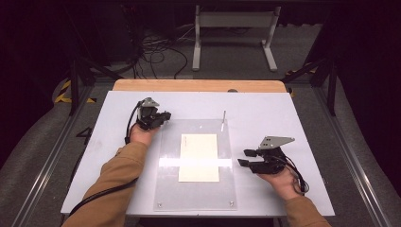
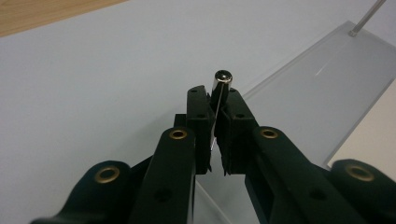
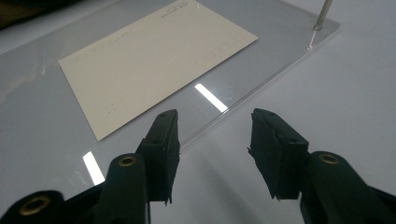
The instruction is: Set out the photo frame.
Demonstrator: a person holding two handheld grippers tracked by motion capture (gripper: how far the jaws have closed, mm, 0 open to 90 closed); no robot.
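White table top (image 1: 265, 109) with a wooden strip (image 1: 198, 85) along its far edge. Clear acrylic sheet (image 1: 196, 189) flat at the centre of the table, carrying a cream card (image 1: 199, 157) with faint print, long side running away from the person. Thin metal rod (image 1: 223, 117) upright at the sheet's far right corner.

Left gripper (image 1: 163, 116) held in the left hand (image 1: 142, 134) over the bare table, just beside the sheet's far left corner. In the left gripper view, jaws clenched on a small metal cylinder (image 2: 221, 85) with a rounded shiny end protruding past the tips of the left gripper (image 2: 215, 100); edge of the sheet (image 2: 322, 93) beyond and to the right, rod (image 2: 369, 17) at the upper right.

Right gripper (image 1: 246, 158) held in the right hand (image 1: 282, 181) off the sheet's right edge, jaws pointing toward the card. In the right gripper view, jaws of the right gripper (image 3: 212, 125) released and well apart, nothing between them; sheet's edge (image 3: 261, 86) just ahead, card (image 3: 154, 63) farther on, foot of the rod (image 3: 322, 16) at the upper right.

Sleeves (image 1: 113, 179) tan on both forearms. Black cable (image 1: 130, 124) trailing from the left gripper.
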